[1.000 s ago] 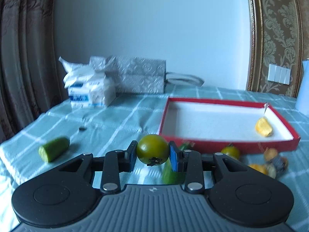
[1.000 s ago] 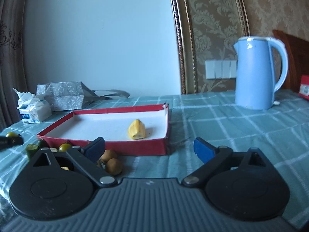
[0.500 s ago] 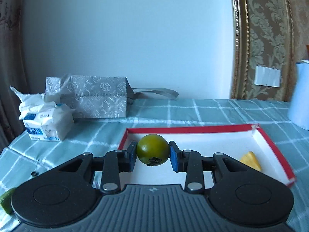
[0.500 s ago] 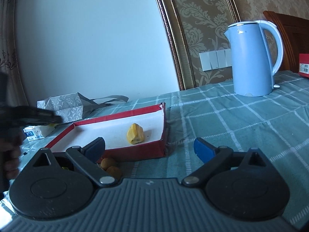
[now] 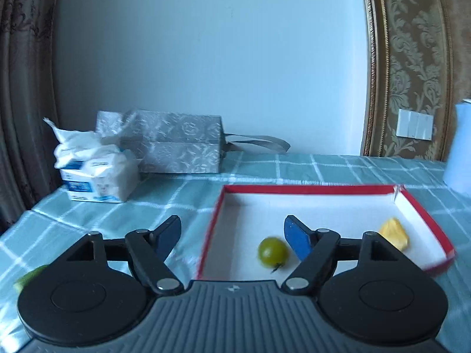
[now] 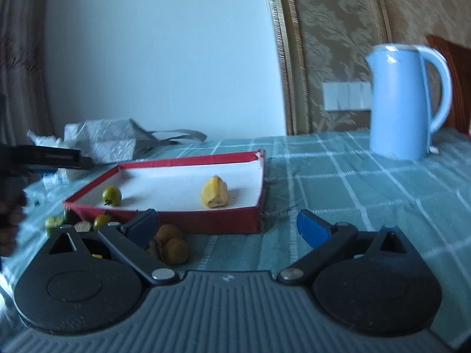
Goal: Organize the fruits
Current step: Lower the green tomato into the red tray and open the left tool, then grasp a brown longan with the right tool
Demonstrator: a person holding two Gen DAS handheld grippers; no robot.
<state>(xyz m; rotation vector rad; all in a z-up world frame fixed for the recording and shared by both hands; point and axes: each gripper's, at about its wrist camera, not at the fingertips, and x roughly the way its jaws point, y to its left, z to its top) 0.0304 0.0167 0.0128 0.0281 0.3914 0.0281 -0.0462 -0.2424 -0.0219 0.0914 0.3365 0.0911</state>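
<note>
- Pale wall, a brown curtain at the left edge and gold patterned wallpaper on the right close off the room behind the worktop (image 5: 279, 170), which wears a teal cloth with white checks.
- Left tool (image 5: 232, 235): jaws opening, nothing pressed between the pads; the green tomato (image 5: 272, 251) lies free on the white floor of the red tray (image 5: 309, 189), just inside the right blue pad.
- From the right wrist view the tomato (image 6: 112, 195) sits in the tray's (image 6: 188, 220) near left corner, well apart from the yellow piece (image 6: 214, 196) toward the tray's right side.
- Right tool (image 6: 228, 225): jaws spread wide and empty, hanging over the cloth just in front of the tray.
- Brown fruits (image 6: 172, 245) and small green ones (image 6: 101, 220) lie on the cloth outside the tray's front wall.
- Tissue pack (image 5: 97, 176) carries a blue label, too blurred to read; a silver bag (image 5: 173, 144) lies behind it.
- Blue kettle (image 6: 403, 103) stands at the right, below wall switches (image 6: 347, 95).
</note>
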